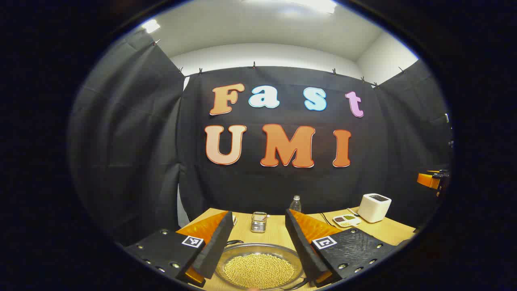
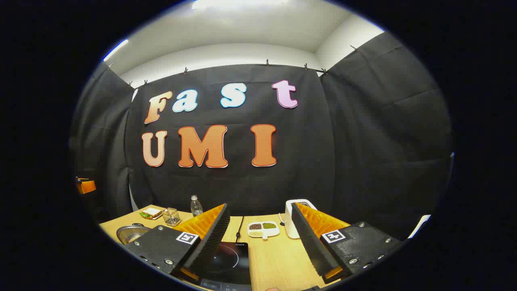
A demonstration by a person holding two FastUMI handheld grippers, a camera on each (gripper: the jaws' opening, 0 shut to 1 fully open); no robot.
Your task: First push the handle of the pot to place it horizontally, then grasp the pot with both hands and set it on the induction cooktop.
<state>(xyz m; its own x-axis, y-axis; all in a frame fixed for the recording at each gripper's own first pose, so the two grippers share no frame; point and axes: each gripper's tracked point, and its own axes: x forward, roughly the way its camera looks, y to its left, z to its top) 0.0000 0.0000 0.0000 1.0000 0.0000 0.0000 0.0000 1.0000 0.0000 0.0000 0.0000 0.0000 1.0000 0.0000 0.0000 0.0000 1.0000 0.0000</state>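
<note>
Left gripper [image 1: 258, 252]: jaws stood wide apart, holding nothing, above the pot [image 1: 259, 266]. Pot: round, metal, filled with yellow beans, resting on the wooden surface [image 1: 278, 232] between the fingers in the left gripper view. Right gripper [image 2: 258, 246]: jaws likewise spread, empty. Induction cooktop [image 2: 230, 260]: black, flat on the surface, under the right gripper's left finger. Behind: wire holder [image 1: 259, 222], water bottle [image 1: 296, 204], white appliance [image 1: 374, 207], divided dish [image 2: 263, 228].
</note>
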